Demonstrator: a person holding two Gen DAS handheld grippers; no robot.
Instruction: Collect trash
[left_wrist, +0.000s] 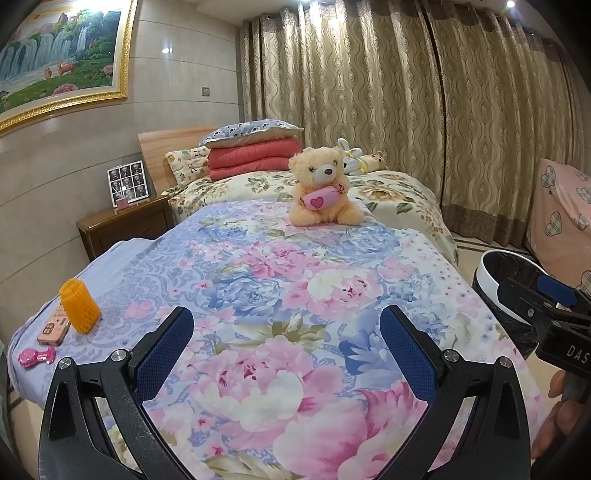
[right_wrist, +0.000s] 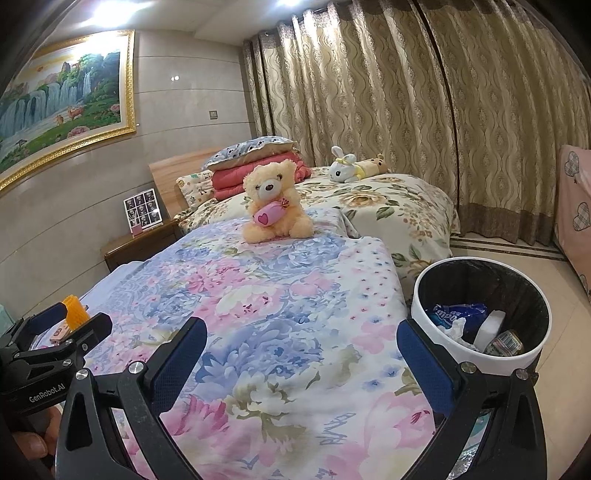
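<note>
overhead, both grippers hang spread wide and empty above the floral quilt (left_wrist: 258, 266): left gripper (left_wrist: 286, 343) over its middle, right gripper (right_wrist: 301, 354) nearer the bed's right edge, just beside the white bin (right_wrist: 443, 343). the bin stands on the floor against the bed, black liner inside, already holding a blue wrapper (right_wrist: 456, 314), crumpled tissue and a small can. far left on the quilt sit an orange foam net (left_wrist: 79, 306), a pink phone (left_wrist: 53, 330) touching its base, and a pink trinket (left_wrist: 37, 357) near the corner; a teddy bear (left_wrist: 323, 186) sits upright further up.
</note>
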